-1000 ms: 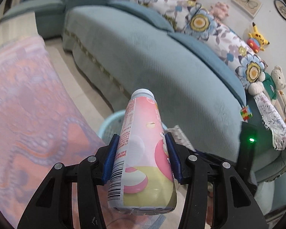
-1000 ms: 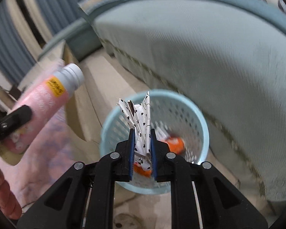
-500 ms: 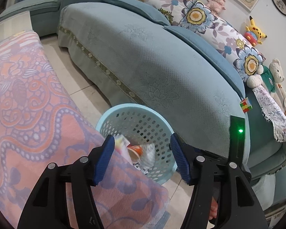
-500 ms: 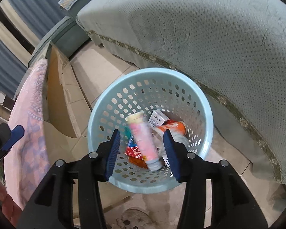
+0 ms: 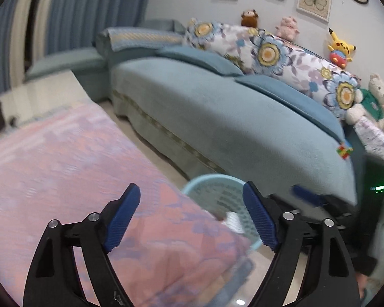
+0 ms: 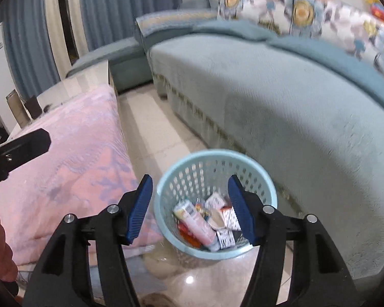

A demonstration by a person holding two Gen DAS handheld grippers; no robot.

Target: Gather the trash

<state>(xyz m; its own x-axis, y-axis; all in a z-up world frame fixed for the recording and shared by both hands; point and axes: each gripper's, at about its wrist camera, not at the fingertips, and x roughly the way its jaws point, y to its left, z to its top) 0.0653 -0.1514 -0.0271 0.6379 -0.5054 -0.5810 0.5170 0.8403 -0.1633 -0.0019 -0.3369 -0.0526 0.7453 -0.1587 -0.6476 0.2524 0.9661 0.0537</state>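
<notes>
Soft, even indoor light, fairly dim, with no hard shadows. A small white glare spot sits on the glossy floor [image 6: 189,279] below the fingers. Both fisheye views bend strongly toward dark round corners. Motion blur smears the sofa [image 5: 217,117] beyond the fingers, while the fingers [image 6: 138,207] themselves stay sharp

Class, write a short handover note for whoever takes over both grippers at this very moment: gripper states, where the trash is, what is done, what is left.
Left gripper: jaws opening, nothing between them.
Right gripper: jaws opening, empty, above the basket.
Blue basket: on the floor between sofa and pink-covered table; holds the pink bottle, cartons and wrappers.
Done: that trash is binned.
Left: no other trash in view; look around.
</notes>
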